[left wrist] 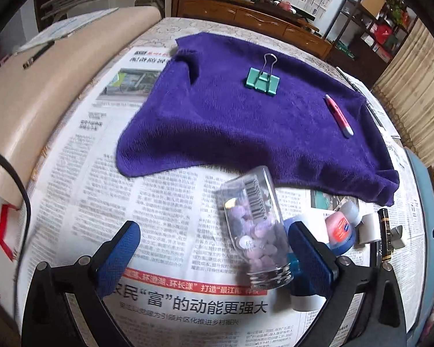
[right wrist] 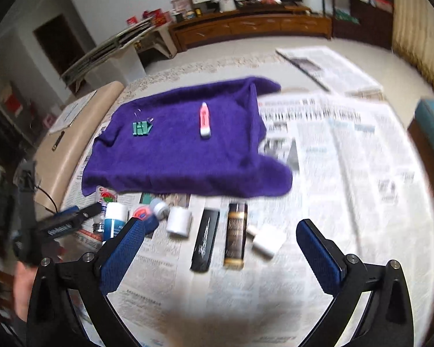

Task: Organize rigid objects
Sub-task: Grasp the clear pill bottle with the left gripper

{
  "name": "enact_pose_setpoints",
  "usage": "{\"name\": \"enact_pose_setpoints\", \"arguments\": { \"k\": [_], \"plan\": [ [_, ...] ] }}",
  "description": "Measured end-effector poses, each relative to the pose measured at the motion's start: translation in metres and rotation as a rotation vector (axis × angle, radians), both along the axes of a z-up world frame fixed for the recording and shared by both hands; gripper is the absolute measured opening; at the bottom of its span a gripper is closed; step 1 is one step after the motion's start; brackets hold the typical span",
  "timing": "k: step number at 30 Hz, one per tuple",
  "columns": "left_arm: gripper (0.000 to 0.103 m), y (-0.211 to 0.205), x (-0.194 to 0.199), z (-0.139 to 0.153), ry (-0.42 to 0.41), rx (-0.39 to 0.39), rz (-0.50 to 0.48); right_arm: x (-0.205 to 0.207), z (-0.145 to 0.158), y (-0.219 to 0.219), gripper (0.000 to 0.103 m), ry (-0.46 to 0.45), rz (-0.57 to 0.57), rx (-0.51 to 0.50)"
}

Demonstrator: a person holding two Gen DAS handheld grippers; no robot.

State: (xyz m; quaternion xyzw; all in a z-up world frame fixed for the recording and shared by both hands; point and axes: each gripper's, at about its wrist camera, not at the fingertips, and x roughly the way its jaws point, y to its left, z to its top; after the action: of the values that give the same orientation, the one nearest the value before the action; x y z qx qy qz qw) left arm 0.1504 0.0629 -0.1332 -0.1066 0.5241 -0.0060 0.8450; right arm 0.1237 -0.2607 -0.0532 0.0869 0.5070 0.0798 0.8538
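Clear pill jar (left wrist: 254, 228) against wide-open left claw's (left wrist: 214, 248) right finger, right claw (right wrist: 220, 248) open, empty

The purple towel (left wrist: 246, 121) is soft, matt, ribbed cloth. Under it, printed newspaper (left wrist: 107, 190) covers the desk, thin and matt. The bottle (left wrist: 256, 225) is clear glossy plastic with a paper barcode label. The binder clip (left wrist: 261, 79) has a matt teal body and shiny wire metal handles. The pink pen (left wrist: 339, 115) looks like smooth plastic. The jaws carry rough, textured blue pads (left wrist: 121, 248). The cabinet (left wrist: 246, 17) is polished wood.
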Motion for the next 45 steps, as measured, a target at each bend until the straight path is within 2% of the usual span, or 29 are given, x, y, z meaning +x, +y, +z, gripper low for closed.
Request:
{"name": "enact_pose_setpoints", "arguments": {
  "k": [3, 5, 10, 16, 17, 19, 21, 23, 25, 28, 33, 39, 42, 45],
  "plan": [
    [0.103, -0.006, 0.003, -0.004, 0.005, 0.023, -0.005, 0.001, -0.002, 0.005, 0.103, 0.005, 0.005, -0.019],
    [0.103, -0.016, 0.005, -0.008, 0.008, 0.089, -0.020, 0.000, 0.003, 0.006, 0.103, -0.014, 0.003, -0.025],
    [0.103, -0.030, 0.004, -0.012, -0.017, 0.188, -0.009, -0.003, 0.013, 0.005, 0.103, -0.037, 0.008, 0.014],
    [0.102, -0.035, -0.006, -0.011, -0.077, 0.189, 0.035, -0.006, 0.013, -0.006, 0.103, -0.029, -0.025, 0.007],
    [0.097, -0.036, -0.009, -0.010, -0.084, 0.188, 0.039, -0.007, 0.014, -0.009, 0.103, -0.030, -0.032, 0.008],
    [0.082, -0.038, -0.017, -0.005, -0.106, 0.184, 0.051, -0.008, 0.016, -0.015, 0.103, -0.035, -0.047, 0.008],
    [0.055, -0.040, -0.020, -0.002, -0.119, 0.187, 0.049, -0.008, 0.017, -0.020, 0.103, -0.036, -0.061, 0.011],
    [0.042, -0.042, -0.022, 0.000, -0.131, 0.189, 0.034, -0.008, 0.018, -0.024, 0.103, -0.035, -0.069, 0.021],
    [0.041, -0.040, -0.022, 0.000, -0.130, 0.175, 0.020, -0.008, 0.017, -0.025, 0.103, -0.033, -0.071, 0.020],
    [0.040, -0.029, -0.024, 0.003, -0.125, 0.103, 0.025, -0.009, 0.015, -0.024, 0.103, -0.026, -0.058, 0.014],
    [0.040, -0.016, -0.025, 0.006, -0.126, 0.089, 0.027, -0.011, 0.008, -0.026, 0.103, -0.032, -0.036, -0.027],
    [0.040, -0.014, -0.026, 0.008, -0.130, 0.072, 0.007, -0.011, -0.021, -0.031, 0.102, -0.011, -0.028, -0.135],
    [0.040, -0.015, -0.026, 0.008, -0.131, 0.054, 0.001, -0.008, -0.041, -0.033, 0.098, 0.007, -0.011, -0.182],
    [0.040, -0.015, -0.025, 0.006, -0.127, 0.051, -0.005, -0.005, -0.054, -0.035, 0.090, 0.021, 0.003, -0.209]
  ]
}}
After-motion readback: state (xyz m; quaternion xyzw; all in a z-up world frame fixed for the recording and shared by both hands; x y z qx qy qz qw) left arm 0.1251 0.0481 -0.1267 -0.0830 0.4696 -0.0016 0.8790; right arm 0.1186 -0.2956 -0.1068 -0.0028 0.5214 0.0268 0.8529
